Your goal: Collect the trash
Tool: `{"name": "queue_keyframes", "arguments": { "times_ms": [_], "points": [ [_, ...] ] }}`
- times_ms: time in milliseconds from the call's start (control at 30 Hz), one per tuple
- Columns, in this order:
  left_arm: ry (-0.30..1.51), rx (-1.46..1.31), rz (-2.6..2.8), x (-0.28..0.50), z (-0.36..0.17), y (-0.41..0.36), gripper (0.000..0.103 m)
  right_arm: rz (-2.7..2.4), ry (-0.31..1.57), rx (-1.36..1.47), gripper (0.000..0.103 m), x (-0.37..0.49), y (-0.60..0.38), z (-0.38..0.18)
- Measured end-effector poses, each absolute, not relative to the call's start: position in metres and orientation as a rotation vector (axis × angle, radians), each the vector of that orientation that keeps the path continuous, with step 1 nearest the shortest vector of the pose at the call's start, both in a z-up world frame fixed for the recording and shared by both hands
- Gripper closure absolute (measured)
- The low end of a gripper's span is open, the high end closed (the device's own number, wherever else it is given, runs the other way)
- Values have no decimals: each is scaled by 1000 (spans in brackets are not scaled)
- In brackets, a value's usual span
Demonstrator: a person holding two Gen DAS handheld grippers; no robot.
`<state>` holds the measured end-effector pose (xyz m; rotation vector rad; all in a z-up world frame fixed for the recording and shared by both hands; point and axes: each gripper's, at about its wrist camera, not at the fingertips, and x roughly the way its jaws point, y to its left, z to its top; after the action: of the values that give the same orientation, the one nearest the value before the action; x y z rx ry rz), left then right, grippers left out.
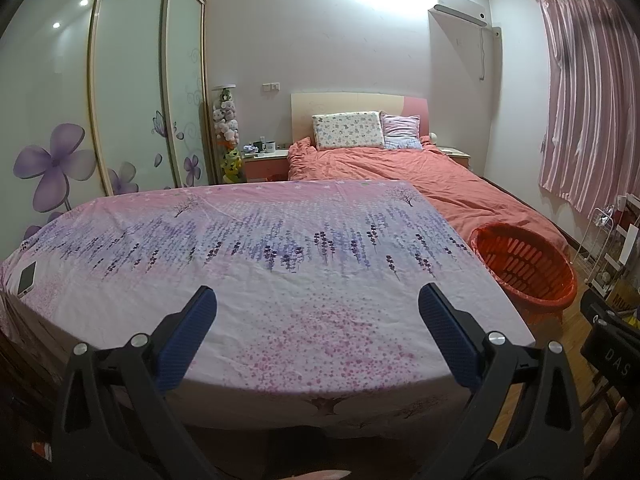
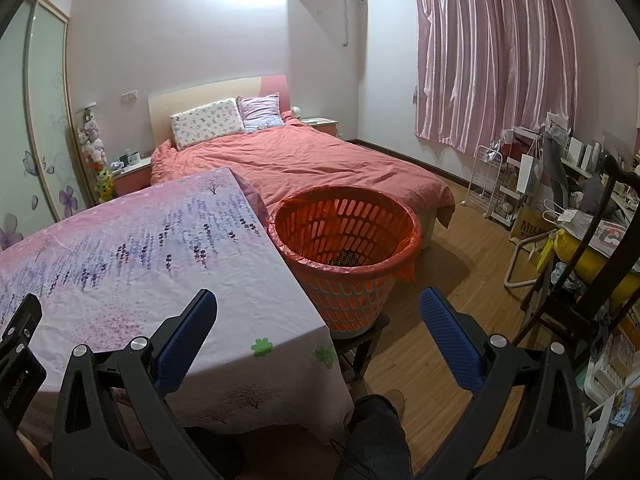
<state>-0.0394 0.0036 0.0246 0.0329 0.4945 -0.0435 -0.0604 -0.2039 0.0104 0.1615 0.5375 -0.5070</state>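
Observation:
An orange slatted basket (image 2: 346, 240) lined with a red bag stands on a dark stool at the table's right edge; it also shows in the left wrist view (image 1: 524, 266). Something dark lies at its bottom. The table (image 1: 280, 280) is covered by a pink and purple flowered cloth (image 2: 140, 248). My left gripper (image 1: 318, 300) is open and empty above the table's near part. My right gripper (image 2: 318, 302) is open and empty over the table's right front corner, just short of the basket. I see no loose trash on the cloth.
A white phone (image 1: 27, 278) lies at the table's left edge. A bed with a salmon cover (image 2: 304, 160) stands behind the table. Cluttered shelves and a chair (image 2: 580, 220) fill the right side. Wooden floor (image 2: 452, 248) lies beside the basket.

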Motion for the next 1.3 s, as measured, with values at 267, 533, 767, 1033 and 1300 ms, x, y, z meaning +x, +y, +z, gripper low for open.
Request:
{"name": "queue_keyframes", "arguments": {
  "times_ms": [267, 533, 767, 1033, 1300],
  "points": [
    [496, 33, -44, -40, 24, 4, 4, -511, 538, 166, 2, -62, -204, 8],
    [496, 33, -44, -40, 24, 4, 4, -514, 539, 168, 2, -62, -204, 6],
    [497, 33, -44, -39, 24, 4, 4, -514, 539, 169, 2, -63, -204, 6],
    [497, 33, -44, -39, 24, 4, 4, -514, 539, 169, 2, -63, -205, 6],
    [501, 33, -41, -39, 22, 5, 4, -515, 539, 171, 2, -63, -205, 6]
  ]
}}
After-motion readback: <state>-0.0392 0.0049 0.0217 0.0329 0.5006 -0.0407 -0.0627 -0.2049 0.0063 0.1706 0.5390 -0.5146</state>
